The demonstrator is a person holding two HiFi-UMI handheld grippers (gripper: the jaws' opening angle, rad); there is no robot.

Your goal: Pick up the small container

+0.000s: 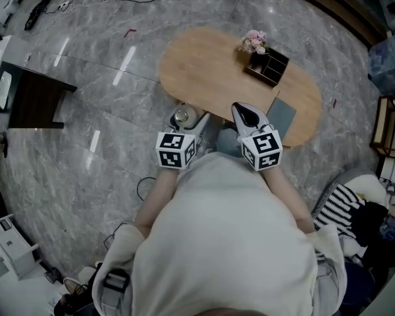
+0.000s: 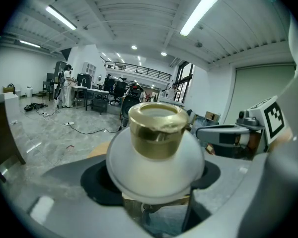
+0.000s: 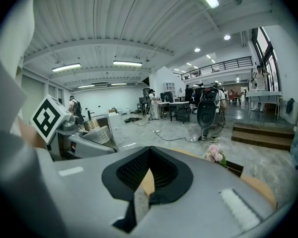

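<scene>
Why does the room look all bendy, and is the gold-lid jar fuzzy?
Left gripper view: the small container is so close it looks soft. Right gripper view: the wide lens bends the ceiling, and the corners go dark. Head view: the floor shines in streaks.

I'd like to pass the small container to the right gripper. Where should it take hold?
Probably by the gold lid of the small container, coming from above. The lid stands upright and free, while the left gripper clamps the round white body at its sides.
</scene>
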